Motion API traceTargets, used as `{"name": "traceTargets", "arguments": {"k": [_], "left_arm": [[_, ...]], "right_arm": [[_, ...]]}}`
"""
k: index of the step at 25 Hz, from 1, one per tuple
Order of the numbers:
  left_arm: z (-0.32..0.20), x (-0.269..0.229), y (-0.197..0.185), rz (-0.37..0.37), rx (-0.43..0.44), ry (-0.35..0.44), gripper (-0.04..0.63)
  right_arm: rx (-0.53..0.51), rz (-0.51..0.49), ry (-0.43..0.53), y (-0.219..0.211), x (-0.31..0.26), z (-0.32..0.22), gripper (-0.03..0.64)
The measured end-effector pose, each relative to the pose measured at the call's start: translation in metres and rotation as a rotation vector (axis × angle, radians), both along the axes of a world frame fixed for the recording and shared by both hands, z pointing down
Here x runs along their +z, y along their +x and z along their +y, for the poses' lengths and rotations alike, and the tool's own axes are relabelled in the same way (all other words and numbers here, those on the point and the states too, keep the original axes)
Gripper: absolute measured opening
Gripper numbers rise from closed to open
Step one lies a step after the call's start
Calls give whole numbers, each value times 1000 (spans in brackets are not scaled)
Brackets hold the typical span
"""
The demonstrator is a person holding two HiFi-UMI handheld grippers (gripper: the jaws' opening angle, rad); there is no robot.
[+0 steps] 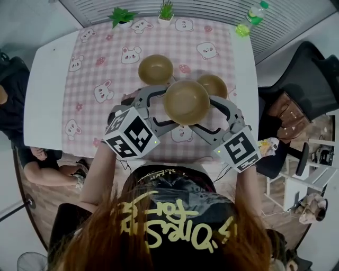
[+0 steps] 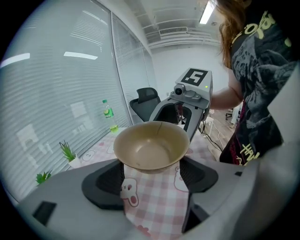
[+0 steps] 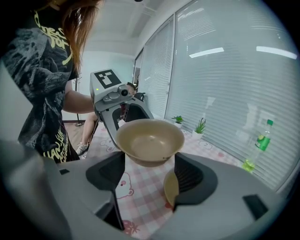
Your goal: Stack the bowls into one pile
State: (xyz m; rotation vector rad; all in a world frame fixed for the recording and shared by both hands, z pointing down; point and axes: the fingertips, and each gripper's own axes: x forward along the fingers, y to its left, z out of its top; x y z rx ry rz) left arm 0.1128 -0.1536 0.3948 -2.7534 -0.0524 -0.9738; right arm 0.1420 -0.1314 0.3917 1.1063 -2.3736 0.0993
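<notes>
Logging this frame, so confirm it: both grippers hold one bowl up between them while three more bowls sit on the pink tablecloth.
Not right. Only two bowls sit on the pink tablecloth, not three; the head view shows it. The rest holds: the left gripper and right gripper hold the third bowl up between them.

Two potted plants (image 1: pixel 123 16) and a green bottle (image 1: pixel 253 17) stand along the table's (image 1: pixel 45 79) far edge.

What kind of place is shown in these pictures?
Probably an office or meeting room. It has slatted window blinds, a black office chair and a ceiling strip light. The white table looks like a meeting table.
</notes>
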Motion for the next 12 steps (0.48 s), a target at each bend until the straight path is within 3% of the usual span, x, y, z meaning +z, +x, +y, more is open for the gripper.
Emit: {"name": "traceTargets", "arguments": {"k": [12], "left_arm": [[0,1,54,10,-13,6,374]], "right_arm": [[3,2,20,53,1,0,334]]}}
